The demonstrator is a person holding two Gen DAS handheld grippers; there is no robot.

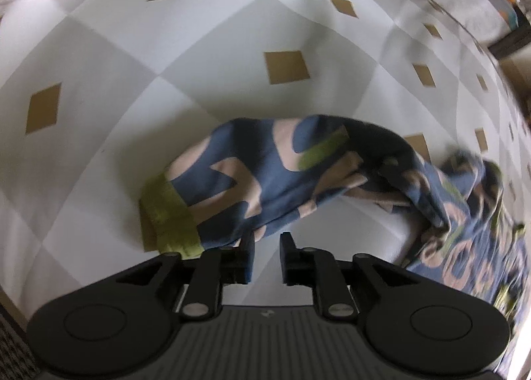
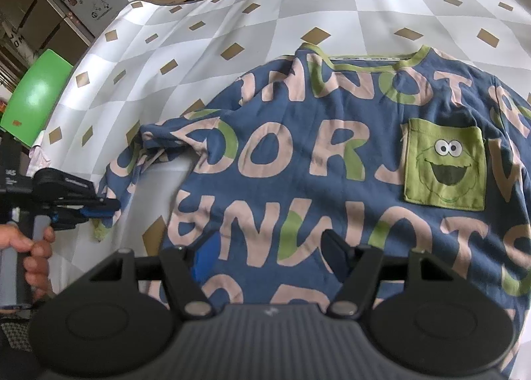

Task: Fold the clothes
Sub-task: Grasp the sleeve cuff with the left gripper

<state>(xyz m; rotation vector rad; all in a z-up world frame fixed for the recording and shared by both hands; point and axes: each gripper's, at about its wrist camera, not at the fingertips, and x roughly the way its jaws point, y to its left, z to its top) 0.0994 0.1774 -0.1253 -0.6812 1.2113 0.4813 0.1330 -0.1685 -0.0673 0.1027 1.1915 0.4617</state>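
Sweatshirt (image 2: 332,154): soft matt cloth, printed letters, green knit cuff (image 1: 172,214). Table cover (image 1: 132,64): smooth checkered cloth, faint sheen. Grippers, left gripper (image 1: 267,244) and right gripper (image 2: 265,254): matt black plastic, ribbed top, shiny metal pivot pins.

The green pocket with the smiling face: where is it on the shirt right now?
In the right wrist view the green pocket sits on the right side of the shirt, below the green collar and above the right gripper.
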